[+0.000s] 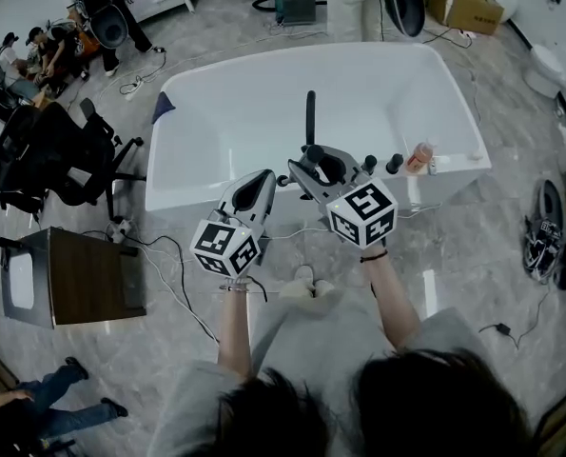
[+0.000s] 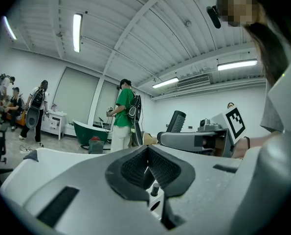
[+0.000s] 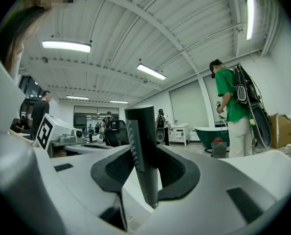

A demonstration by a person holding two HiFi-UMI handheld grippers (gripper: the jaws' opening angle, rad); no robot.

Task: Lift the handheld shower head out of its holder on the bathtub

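The black handheld shower head (image 1: 310, 114) stands upright over the white bathtub (image 1: 263, 65), its handle clamped between the jaws of my right gripper (image 1: 312, 157). In the right gripper view the dark wand (image 3: 143, 146) runs up between the pads, and my right gripper (image 3: 146, 169) is shut on it. My left gripper (image 1: 262, 181) hovers just left of it by the tub's near rim, shut with nothing held; its pads (image 2: 157, 169) meet at the tip. From the left gripper view the right gripper (image 2: 196, 140) and shower head (image 2: 176, 121) show at the right.
Black tap knobs (image 1: 382, 165) and an orange bottle (image 1: 419, 154) sit on the tub's near right rim. An office chair (image 1: 64, 160), a dark cabinet (image 1: 87, 276) and floor cables (image 1: 173, 279) lie to the left. A person in green (image 3: 232, 106) stands by a green tub beyond.
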